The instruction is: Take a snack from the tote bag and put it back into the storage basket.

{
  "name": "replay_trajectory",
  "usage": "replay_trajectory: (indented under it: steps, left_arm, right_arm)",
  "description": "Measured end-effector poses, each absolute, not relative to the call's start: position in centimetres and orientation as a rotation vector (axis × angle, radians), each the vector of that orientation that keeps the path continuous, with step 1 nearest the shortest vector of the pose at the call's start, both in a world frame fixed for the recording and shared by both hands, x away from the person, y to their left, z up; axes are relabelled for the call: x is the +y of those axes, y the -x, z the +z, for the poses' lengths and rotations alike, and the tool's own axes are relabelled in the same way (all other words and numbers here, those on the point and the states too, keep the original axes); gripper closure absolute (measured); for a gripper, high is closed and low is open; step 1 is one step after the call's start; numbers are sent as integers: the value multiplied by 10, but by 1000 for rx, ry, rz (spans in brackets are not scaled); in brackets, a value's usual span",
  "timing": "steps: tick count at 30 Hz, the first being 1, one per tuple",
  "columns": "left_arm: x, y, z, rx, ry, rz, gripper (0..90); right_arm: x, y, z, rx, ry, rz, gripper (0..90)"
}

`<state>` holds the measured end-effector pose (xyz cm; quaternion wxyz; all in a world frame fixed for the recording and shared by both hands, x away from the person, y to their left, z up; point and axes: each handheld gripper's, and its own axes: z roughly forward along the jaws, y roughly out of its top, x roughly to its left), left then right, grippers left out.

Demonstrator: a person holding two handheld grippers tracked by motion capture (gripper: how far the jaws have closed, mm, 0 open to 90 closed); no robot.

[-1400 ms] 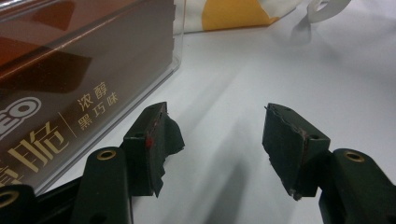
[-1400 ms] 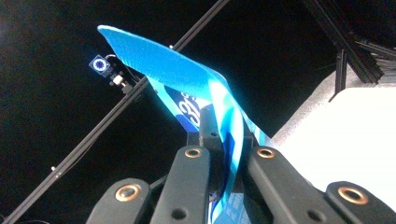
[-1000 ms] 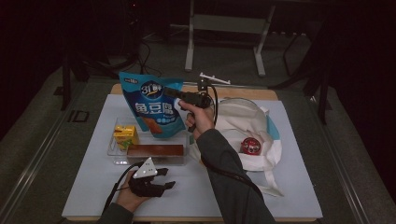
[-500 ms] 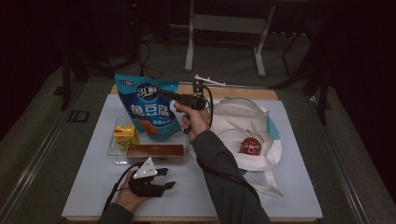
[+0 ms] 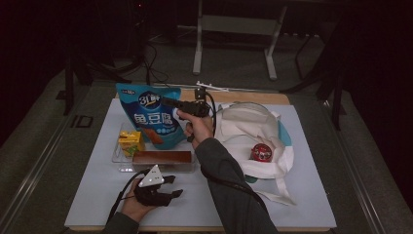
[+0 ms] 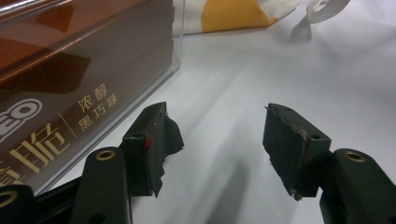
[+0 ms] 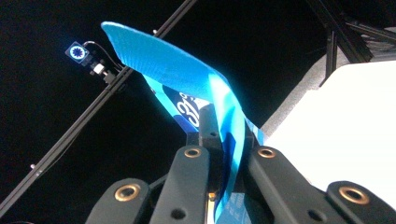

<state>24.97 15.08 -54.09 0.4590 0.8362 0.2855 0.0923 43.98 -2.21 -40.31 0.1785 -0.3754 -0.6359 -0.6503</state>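
Observation:
A blue snack bag [image 5: 151, 122] stands upright at the back of the table, and my right gripper [image 5: 168, 101] is shut on its top edge from the right. In the right gripper view the jaws pinch the blue bag's [image 7: 163, 60] upper seam at my right gripper [image 7: 224, 154]. Near the front edge my left gripper [image 5: 156, 187] rests on the table, open, with nothing between its jaws. The left gripper [image 6: 217, 126] points along the white surface beside a brown box [image 6: 70, 70].
A clear tray [image 5: 116, 155] holds a yellow carton [image 5: 130, 143] and the brown box [image 5: 163, 157] just beyond the left gripper. A white tote bag [image 5: 243, 126] lies at the right with a red round thing [image 5: 261, 152] on it. The white table mat [image 5: 292, 195] ends close to both hands.
My right gripper has shifted slightly left with the blue bag, which now stands a bit more upright. The left gripper has stayed where it was.

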Motion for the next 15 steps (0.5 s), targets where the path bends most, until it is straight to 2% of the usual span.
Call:
replay_trajectory:
  steps: [15]
  left_arm:
    - [151, -250, -541, 704, -2060, 225, 409]
  right_arm:
    - [-33, -445, -417, -1850, 1131, -1829, 878]
